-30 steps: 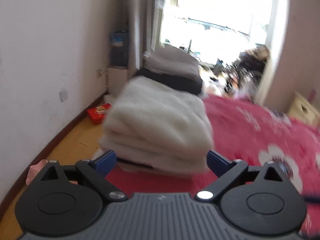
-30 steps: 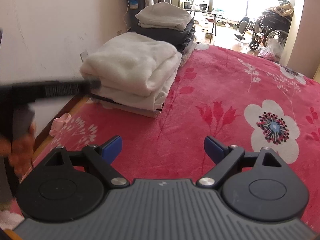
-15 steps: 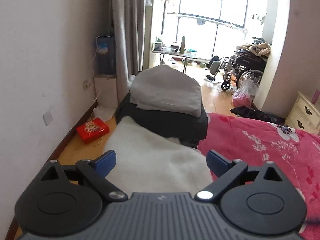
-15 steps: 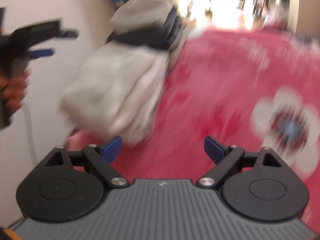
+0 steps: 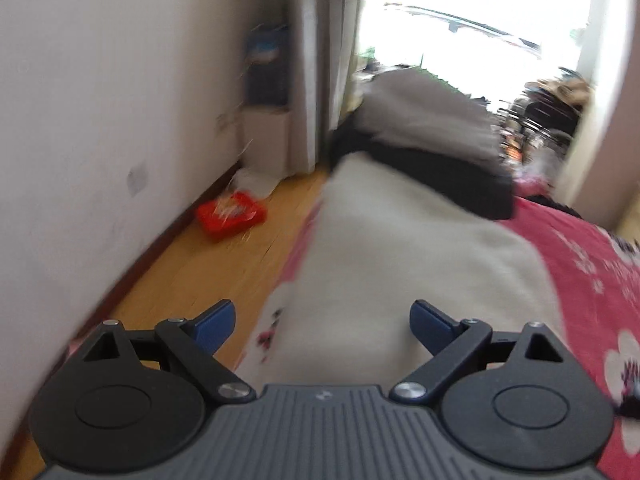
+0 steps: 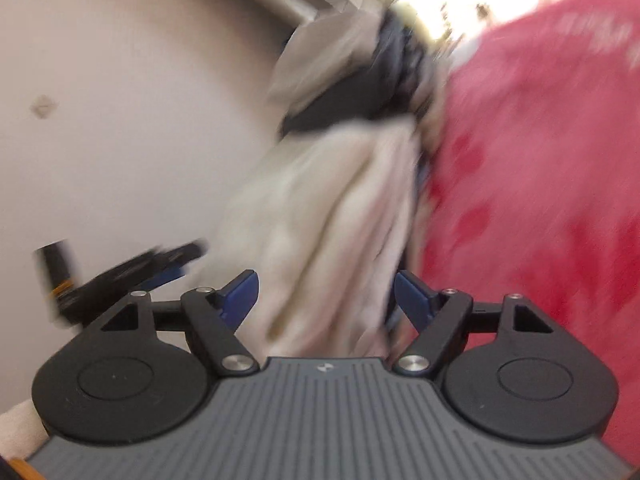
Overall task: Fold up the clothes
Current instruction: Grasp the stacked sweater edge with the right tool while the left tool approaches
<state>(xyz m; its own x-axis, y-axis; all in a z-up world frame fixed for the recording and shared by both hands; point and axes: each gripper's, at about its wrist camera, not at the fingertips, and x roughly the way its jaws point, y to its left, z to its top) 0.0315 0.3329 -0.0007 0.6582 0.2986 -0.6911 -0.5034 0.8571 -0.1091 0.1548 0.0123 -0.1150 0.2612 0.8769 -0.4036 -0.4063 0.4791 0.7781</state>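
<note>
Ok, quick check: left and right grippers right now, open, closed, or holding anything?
Left gripper: open, holding nothing, over the white folded clothes.
Right gripper: open, holding nothing; its fingers frame the same stack.

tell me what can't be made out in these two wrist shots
- Left wrist: the white folded garment has its near edge hidden behind the open left gripper; motion blur smears its folds.
- Left wrist: the window area is blown out by glare.
- Right wrist: heavy blur; whether the open right gripper touches the white garment is unclear.
- Right wrist: the red blanket pattern is unreadable.
</note>
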